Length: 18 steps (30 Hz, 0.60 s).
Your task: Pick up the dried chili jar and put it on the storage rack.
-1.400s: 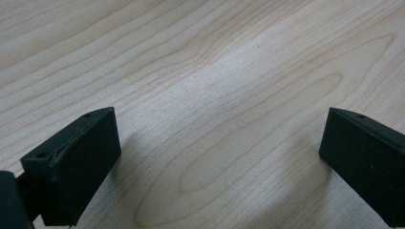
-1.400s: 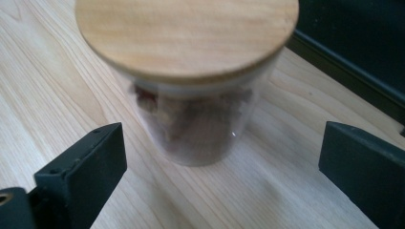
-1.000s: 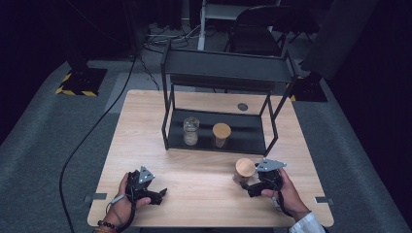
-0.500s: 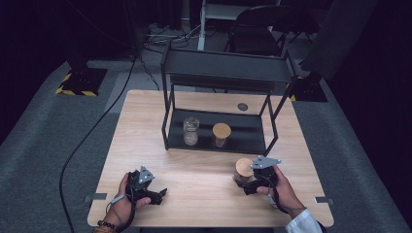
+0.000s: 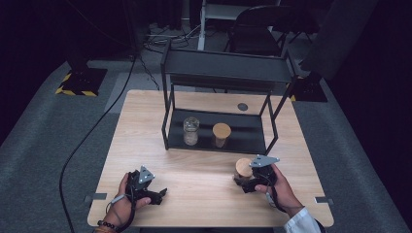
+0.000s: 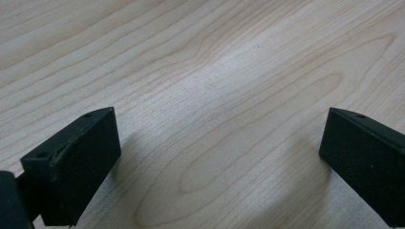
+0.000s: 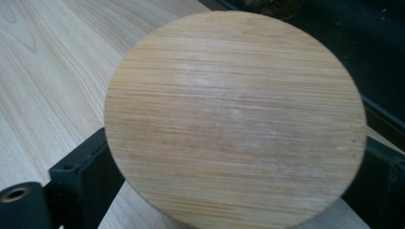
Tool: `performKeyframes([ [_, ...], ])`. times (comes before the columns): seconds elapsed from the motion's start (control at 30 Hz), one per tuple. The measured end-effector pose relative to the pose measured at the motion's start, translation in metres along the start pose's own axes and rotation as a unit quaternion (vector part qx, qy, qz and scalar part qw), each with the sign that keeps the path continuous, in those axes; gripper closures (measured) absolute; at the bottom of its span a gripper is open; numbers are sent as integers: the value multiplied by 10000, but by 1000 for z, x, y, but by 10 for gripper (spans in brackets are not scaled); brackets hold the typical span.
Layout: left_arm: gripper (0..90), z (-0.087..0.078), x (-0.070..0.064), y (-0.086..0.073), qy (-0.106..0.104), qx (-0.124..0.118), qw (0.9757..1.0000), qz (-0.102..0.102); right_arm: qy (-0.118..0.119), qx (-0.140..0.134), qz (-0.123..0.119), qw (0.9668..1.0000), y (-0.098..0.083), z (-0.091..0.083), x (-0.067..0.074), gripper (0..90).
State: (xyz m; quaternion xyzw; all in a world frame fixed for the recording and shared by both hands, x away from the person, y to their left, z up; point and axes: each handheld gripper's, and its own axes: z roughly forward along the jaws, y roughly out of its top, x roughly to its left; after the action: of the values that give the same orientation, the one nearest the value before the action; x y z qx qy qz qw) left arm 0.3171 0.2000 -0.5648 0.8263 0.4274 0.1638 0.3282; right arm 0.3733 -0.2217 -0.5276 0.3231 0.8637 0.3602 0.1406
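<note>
Right tongs [image 5: 247, 180] have just been closing around our wooden-lidded jar [image 5: 243, 169] — whether they grip, we cannot tell; left tongs [image 5: 156, 195] rest open on the counter [image 5: 204, 170].

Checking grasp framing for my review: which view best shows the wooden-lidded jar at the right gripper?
The high view: the jar stands on the table beside the right gripper, whose jaws have just been closing. The right gripper view shows its round lid close up between the jaws. The left gripper view shows bare tabletop.
</note>
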Motion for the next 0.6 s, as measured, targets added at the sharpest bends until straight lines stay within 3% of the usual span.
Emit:
performKeyframes([
  [0.1, 0, 0, 0, 0, -1, 0, 10000, 0, 26, 1, 21, 10000, 0, 0, 0, 98],
  [0.23, 0, 0, 0, 0, 2, 2, 10000, 8, 86, -3, 70, 9999, 0, 0, -1, 177],
  [0.4, 0, 0, 0, 0, -4, 1, 10000, 6, 68, 52, -36, 10000, 0, 1, -1, 238],
  [0.6, 0, 0, 0, 0, -4, 1, 10000, 10, 71, 9, -45, 10000, -1, 2, -2, 249],
])
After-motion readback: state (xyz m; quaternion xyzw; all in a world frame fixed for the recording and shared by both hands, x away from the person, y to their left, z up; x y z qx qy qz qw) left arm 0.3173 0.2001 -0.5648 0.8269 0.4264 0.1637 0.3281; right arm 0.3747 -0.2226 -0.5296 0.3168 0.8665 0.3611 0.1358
